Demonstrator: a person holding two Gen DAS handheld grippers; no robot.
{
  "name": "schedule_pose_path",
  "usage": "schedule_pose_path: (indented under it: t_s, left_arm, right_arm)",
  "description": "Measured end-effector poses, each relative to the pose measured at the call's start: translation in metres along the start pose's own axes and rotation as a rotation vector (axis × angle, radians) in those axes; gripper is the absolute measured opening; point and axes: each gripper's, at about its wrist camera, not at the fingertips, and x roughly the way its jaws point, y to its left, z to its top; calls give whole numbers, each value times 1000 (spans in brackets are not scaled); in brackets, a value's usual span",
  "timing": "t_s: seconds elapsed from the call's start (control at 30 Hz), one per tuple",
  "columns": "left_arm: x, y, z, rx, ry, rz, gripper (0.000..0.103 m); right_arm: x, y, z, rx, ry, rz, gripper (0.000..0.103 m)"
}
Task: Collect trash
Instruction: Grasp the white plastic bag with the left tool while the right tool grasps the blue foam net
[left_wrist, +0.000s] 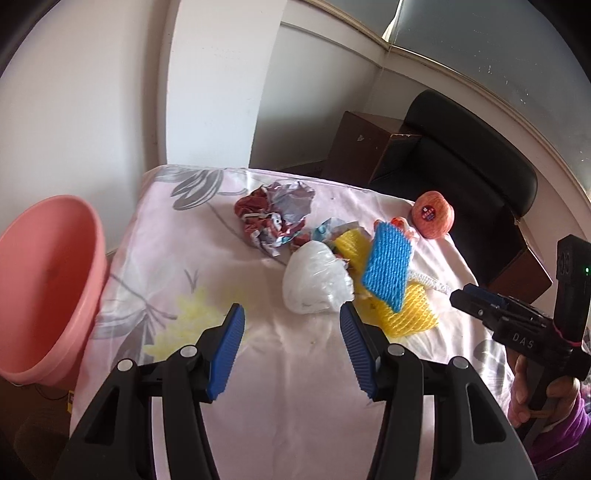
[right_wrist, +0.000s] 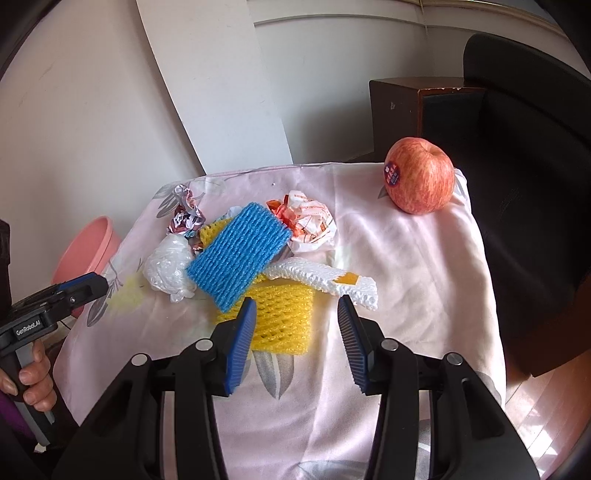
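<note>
A heap of trash lies on the pink floral cloth (left_wrist: 303, 369) (right_wrist: 413, 266): a crumpled white plastic bag (left_wrist: 314, 278) (right_wrist: 168, 267), a blue foam net (left_wrist: 388, 267) (right_wrist: 238, 253), a yellow foam net (left_wrist: 404, 314) (right_wrist: 282, 317), a white foam net (right_wrist: 325, 278), crumpled red-and-white wrappers (left_wrist: 275, 214) (right_wrist: 310, 221). My left gripper (left_wrist: 291, 317) hovers open just short of the white bag, nothing between its fingers. My right gripper (right_wrist: 295, 310) is open above the yellow net's near edge, empty. Each gripper also shows in the other view, the right gripper (left_wrist: 456, 295) and the left gripper (right_wrist: 101, 282).
A pink plastic basin (left_wrist: 48, 291) (right_wrist: 86, 247) stands off the table's left edge. A red apple (left_wrist: 434, 219) (right_wrist: 419, 175) with a sticker rests at the far right corner. A black chair (left_wrist: 469, 162) and a brown box (left_wrist: 369, 147) stand behind the table. A hand (right_wrist: 35, 380) holds each gripper handle.
</note>
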Motion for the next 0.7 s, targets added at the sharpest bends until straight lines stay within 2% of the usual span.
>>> schedule_pose_path:
  t_s: [0.1, 0.37, 0.43, 0.53, 0.7]
  left_arm:
    - [16, -11, 8, 20, 19, -29, 53]
    - [57, -18, 12, 44, 74, 5, 51]
    - [61, -16, 10, 30, 90, -4, 35]
    - [62, -13, 7, 21, 94, -12, 22]
    - [52, -12, 3, 20, 82, -14, 14]
  right_arm:
    - [0, -3, -2, 2, 6, -2, 47]
    - [-3, -5, -5, 3, 12, 3, 47]
    - [-3, -4, -5, 0, 12, 12, 47]
    - [0, 1, -2, -4, 15, 31, 47]
    - [10, 15, 6, 4, 23, 90, 47]
